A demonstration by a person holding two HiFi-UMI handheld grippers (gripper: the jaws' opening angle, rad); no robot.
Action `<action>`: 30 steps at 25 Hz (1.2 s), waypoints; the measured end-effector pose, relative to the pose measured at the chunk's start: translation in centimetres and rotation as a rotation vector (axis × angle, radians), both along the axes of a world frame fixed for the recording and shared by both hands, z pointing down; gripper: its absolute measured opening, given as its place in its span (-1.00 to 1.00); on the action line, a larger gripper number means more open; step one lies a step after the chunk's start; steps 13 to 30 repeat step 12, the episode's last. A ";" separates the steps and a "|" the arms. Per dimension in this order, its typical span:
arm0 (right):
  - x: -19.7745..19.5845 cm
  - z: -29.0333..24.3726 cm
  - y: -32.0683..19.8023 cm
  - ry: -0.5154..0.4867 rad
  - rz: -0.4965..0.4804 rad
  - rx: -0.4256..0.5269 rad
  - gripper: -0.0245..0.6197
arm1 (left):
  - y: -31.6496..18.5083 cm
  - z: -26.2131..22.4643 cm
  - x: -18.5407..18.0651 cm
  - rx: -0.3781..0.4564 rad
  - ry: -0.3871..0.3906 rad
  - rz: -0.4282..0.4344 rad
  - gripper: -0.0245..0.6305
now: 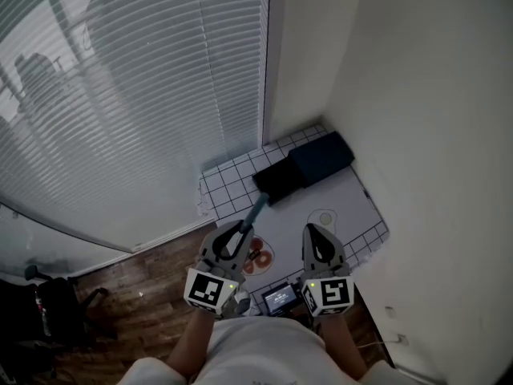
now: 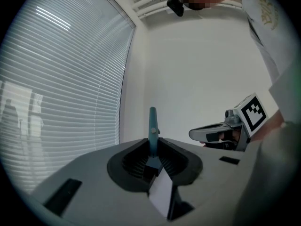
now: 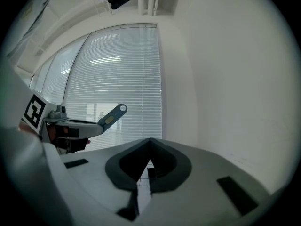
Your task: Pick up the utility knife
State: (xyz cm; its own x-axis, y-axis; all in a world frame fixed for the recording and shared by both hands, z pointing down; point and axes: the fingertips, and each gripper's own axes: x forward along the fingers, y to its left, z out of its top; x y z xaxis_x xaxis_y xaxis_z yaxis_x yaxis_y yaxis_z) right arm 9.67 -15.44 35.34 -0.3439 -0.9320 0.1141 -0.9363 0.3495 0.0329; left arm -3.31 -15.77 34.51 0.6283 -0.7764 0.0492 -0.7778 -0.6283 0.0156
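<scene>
One grab done | utility knife [image 2: 153, 126] clamped at one end in left gripper [image 2: 154, 147] jaws, clear above counter [image 1: 353, 203] | right gripper [image 3: 150, 144] jaws pressed together, empty | advice: firm squeeze, carry level, no wrist roll

No legible text, brand or number appears in any view. The left claw [image 1: 240, 229] and the right claw [image 1: 314, 231] each carry a cube faced with black-and-white square markers [image 1: 210, 289], coded patterns rather than characters. A small lit screen [image 1: 280, 297] at the near edge of the table [image 1: 353, 207] is too small to read. Yellowish print on the person's garment [image 2: 265, 11] is illegible.
</scene>
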 end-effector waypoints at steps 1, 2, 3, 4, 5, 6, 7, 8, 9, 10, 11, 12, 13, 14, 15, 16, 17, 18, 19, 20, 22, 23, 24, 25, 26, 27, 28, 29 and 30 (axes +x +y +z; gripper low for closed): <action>0.0 0.1 0.0 0.000 0.001 -0.003 -0.90 | -0.1 -0.1 -0.1 0.001 0.002 -0.001 -0.70; -0.1 0.2 0.1 0.001 0.000 -0.005 -0.90 | -0.1 -0.1 -0.1 0.002 0.003 -0.002 -0.70; -0.1 0.3 0.2 0.002 0.000 -0.008 -0.90 | 0.0 0.0 -0.1 0.000 0.003 -0.002 -0.70; -0.1 0.4 0.2 0.002 0.000 -0.010 -0.90 | -0.1 0.0 -0.1 0.000 0.001 -0.001 -0.70; -0.2 0.4 0.2 0.002 0.000 -0.012 -0.90 | -0.1 0.1 -0.2 0.000 -0.002 0.000 -0.70; -0.2 0.5 0.1 0.003 0.000 -0.012 -0.90 | -0.2 0.0 -0.2 0.001 -0.003 0.001 -0.70; -0.3 0.5 0.0 0.004 -0.002 -0.013 -0.90 | -0.2 0.0 -0.1 0.001 -0.002 0.002 -0.70; -0.3 0.5 0.0 0.004 -0.003 -0.013 -0.90 | -0.2 0.0 -0.1 0.000 0.000 0.003 -0.70; -0.4 0.4 -0.1 0.004 -0.004 -0.012 -0.90 | -0.3 0.0 -0.1 -0.001 0.001 0.004 -0.70; -0.4 0.4 -0.2 0.004 -0.004 -0.012 -0.90 | -0.3 -0.1 0.0 -0.003 0.002 0.005 -0.70; -0.4 0.4 -0.3 0.004 -0.005 -0.011 -0.90 | -0.4 -0.1 0.0 -0.004 0.002 0.006 -0.70; -0.4 0.4 -0.3 0.004 -0.005 -0.010 -0.90 | -0.5 -0.1 0.0 -0.006 0.003 0.007 -0.70; -0.4 0.4 -0.3 0.004 -0.005 -0.010 -0.90 | -0.5 -0.1 0.0 -0.006 0.003 0.007 -0.70; -0.4 0.4 -0.3 0.004 -0.005 -0.010 -0.90 | -0.5 -0.1 0.0 -0.006 0.003 0.007 -0.70; -0.4 0.4 -0.3 0.004 -0.005 -0.010 -0.90 | -0.5 -0.1 0.0 -0.006 0.003 0.007 -0.70; -0.4 0.4 -0.3 0.004 -0.005 -0.010 -0.90 | -0.5 -0.1 0.0 -0.006 0.003 0.007 -0.70; -0.4 0.4 -0.3 0.004 -0.005 -0.010 -0.90 | -0.5 -0.1 0.0 -0.006 0.003 0.007 -0.70; -0.4 0.4 -0.3 0.004 -0.005 -0.010 -0.90 | -0.5 -0.1 0.0 -0.006 0.003 0.007 -0.70; -0.4 0.4 -0.3 0.004 -0.005 -0.010 -0.90 | -0.5 -0.1 0.0 -0.006 0.003 0.007 -0.70; -0.4 0.4 -0.3 0.004 -0.005 -0.010 -0.90 | -0.5 -0.1 0.0 -0.006 0.003 0.007 -0.70; -0.4 0.4 -0.3 0.004 -0.005 -0.010 -0.90 | -0.5 -0.1 0.0 -0.006 0.003 0.007 -0.70; -0.4 0.4 -0.3 0.004 -0.005 -0.010 -0.90 | -0.5 -0.1 0.0 -0.006 0.003 0.007 -0.70; -0.4 0.4 -0.3 0.004 -0.005 -0.010 -0.90 | -0.5 -0.1 0.0 -0.006 0.003 0.007 -0.70; -0.4 0.4 -0.3 0.004 -0.005 -0.010 -0.90 | -0.5 -0.1 0.0 -0.006 0.003 0.007 -0.70; -0.4 0.4 -0.3 0.004 -0.005 -0.010 -0.90 | -0.5 -0.1 0.0 -0.006 0.003 0.007 -0.70; -0.4 0.4 -0.3 0.004 -0.005 -0.010 -0.90 | -0.5 -0.1 0.0 -0.006 0.003 0.007 -0.70; -0.4 0.4 -0.3 0.004 -0.005 -0.010 -0.90 | -0.5 -0.1 0.0 -0.006 0.003 0.007 -0.70; -0.4 0.4 -0.3 0.004 -0.005 -0.010 -0.90 | -0.5 -0.1 0.0 -0.006 0.003 0.007 -0.70; -0.4 0.4 -0.3 0.004 -0.005 -0.010 -0.90 | -0.5 -0.1 0.0 -0.006 0.003 0.007 -0.70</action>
